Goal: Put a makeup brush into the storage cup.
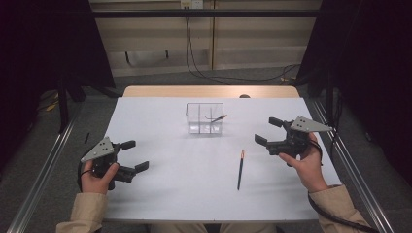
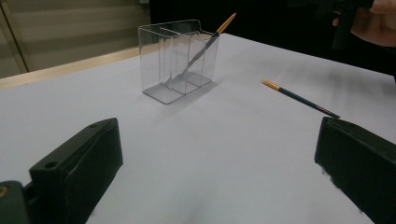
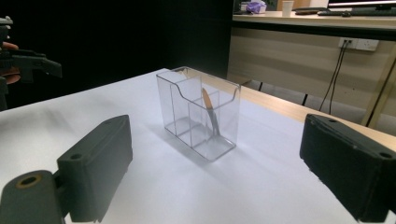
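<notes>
right gripper [image 3: 212,163] jaws wide apart; clear organizer [image 3: 198,112] between them; pencil [image 3: 210,112] leaning inside

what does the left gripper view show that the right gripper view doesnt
Left gripper view: a loose pencil lying flat on the white table, right of the organizer.

Right gripper view: a wall socket with hanging cables, and a desk behind.

Both: the clear plastic organizer with one pencil leaning inside, framed by each camera's own open jaws.

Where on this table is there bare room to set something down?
Free: the white table between the left gripper and the loose pencil, and left of the clear organizer. Tighter: between that pencil and the right gripper.
</notes>
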{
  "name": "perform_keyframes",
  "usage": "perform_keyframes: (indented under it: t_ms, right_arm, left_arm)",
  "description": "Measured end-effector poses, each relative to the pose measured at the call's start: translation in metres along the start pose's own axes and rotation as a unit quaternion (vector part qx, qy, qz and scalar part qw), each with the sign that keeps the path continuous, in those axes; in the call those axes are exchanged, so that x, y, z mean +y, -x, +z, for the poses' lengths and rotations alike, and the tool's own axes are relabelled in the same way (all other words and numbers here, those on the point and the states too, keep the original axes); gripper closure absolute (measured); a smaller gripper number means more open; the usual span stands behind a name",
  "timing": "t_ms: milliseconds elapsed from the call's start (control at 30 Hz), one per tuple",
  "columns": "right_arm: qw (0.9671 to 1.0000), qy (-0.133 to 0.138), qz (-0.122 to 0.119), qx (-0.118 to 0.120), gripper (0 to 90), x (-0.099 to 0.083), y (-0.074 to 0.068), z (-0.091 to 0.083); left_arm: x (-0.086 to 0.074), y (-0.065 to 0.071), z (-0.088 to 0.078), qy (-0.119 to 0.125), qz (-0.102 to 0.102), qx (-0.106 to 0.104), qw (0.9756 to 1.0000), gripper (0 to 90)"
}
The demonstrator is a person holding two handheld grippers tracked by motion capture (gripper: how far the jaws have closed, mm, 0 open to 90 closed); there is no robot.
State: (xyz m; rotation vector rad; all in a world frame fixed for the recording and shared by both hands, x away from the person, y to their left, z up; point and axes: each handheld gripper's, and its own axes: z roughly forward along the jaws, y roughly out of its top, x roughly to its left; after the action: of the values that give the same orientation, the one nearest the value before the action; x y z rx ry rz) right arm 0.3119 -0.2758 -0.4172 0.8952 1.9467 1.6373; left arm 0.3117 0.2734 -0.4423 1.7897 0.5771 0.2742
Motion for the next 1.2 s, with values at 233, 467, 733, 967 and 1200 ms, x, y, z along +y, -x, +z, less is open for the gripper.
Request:
perform_keyframes:
  t_ms: [233, 467, 733, 967, 1200]
  right_arm:
    - [0.9999, -0.002, 0.002, -0.011, 9.5, -0.008, 0.001, -0.012]
    - [0.9999, -0.01, -0.003, -0.012, 9.2, -0.012, -0.002, -0.018]
    - [0.9997, -0.021, -0.008, -0.01, 9.0, -0.017, -0.004, -0.023]
    - [0.9997, -0.021, -0.012, -0.011, 9.3, -0.021, -0.006, -0.03]
    - [0.9995, -0.027, -0.01, -0.013, 9.2, -0.025, -0.006, -0.038]
  left_arm:
    - [0.0, 0.0, 0.001, 0.0, 0.001, -0.001, 1.0, 0.9]
    - [0.001, 0.0, 0.001, 0.0, 0.003, -0.001, 1.0, 0.9]
    - [0.001, 0.0, 0.001, -0.001, 0.004, -0.001, 1.0, 0.9]
    - [0.001, 0.0, 0.001, 0.001, 0.004, -0.001, 1.0, 0.9]
    - [0.001, 0.0, 0.001, 0.0, 0.004, -0.002, 1.0, 0.9]
